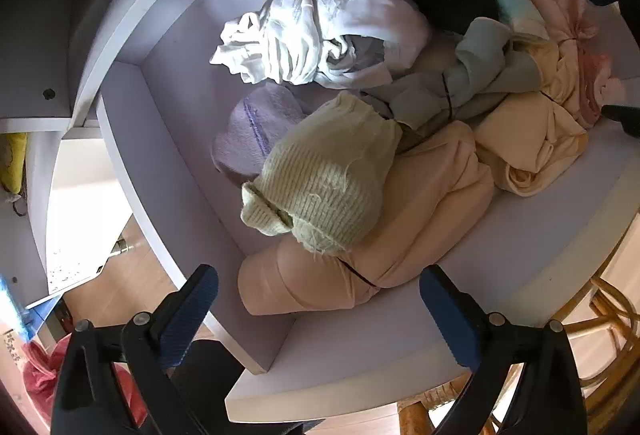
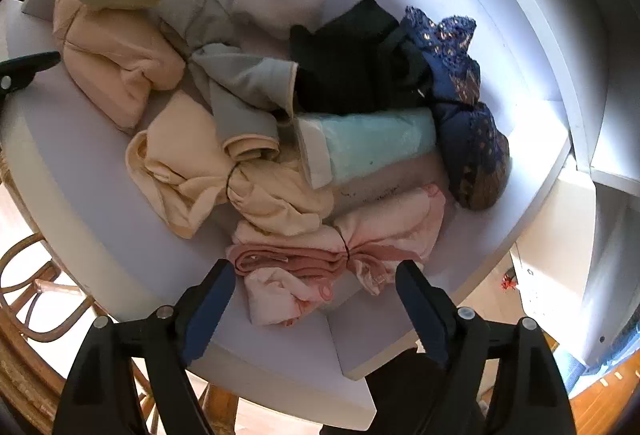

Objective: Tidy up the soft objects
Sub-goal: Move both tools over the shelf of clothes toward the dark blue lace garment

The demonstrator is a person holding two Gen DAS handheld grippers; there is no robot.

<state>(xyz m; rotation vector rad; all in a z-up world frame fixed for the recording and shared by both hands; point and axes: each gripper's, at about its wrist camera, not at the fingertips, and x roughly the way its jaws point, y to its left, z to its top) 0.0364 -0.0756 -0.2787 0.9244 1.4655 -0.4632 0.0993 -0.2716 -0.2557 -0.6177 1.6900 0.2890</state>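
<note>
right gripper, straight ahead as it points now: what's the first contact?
Most likely the pink bundle tied at its middle, lying just beyond the open right gripper at the near edge of the lavender tray. Depth is hard to judge through the fisheye.

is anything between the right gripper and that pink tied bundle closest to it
Nothing visible is. The right gripper is open, and the pink tied bundle lies just ahead of its fingertips at the near edge of the shelf, on the open side of the pile. The cream bundle sits behind it.
</note>
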